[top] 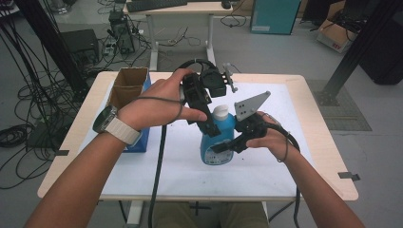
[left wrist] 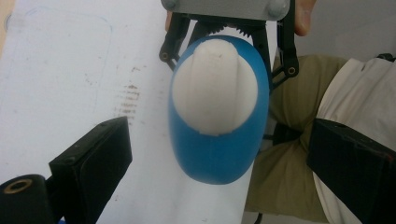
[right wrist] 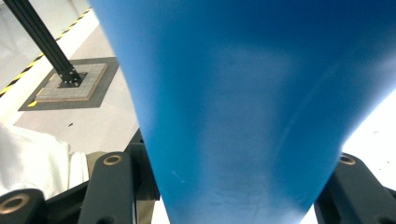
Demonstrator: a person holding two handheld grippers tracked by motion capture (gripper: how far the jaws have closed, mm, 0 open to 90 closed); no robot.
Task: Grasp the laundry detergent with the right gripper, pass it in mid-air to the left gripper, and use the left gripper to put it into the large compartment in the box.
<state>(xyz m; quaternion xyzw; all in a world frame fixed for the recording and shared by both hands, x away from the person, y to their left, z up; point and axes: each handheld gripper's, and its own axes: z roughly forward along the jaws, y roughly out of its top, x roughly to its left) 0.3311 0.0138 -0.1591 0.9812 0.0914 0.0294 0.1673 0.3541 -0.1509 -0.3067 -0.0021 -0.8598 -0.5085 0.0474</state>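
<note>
We've got the blue detergent bottle point(top: 216, 142) upright mid-surface point(top: 285, 171). Right hand-held gripper point(top: 223, 146) clamps its body from 3 o'clock. Left hand-held gripper point(top: 212, 128) hangs spread above the white cap point(left wrist: 215, 88), not touching. Slick rigid plastic, likely heavy with liquid: we'd grip low on the waist.

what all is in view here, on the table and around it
bottle: 1, blue, table middle, upright, clamped by the right claw
cap: 1, white, on top of the bottle
cardboard box: 1, brown, open top, table's left side
blue box: 1, blue, beside the cardboard box
table: 1, light wood with a white sheet
desk: 1, pale, behind the table, with a keyboard
cables: many, black, floor at left
wristwatch: 1, pale strap, left wrist
left claw: 1, black, open, over the cap
right claw: 1, black, shut on the bottle's body
</note>
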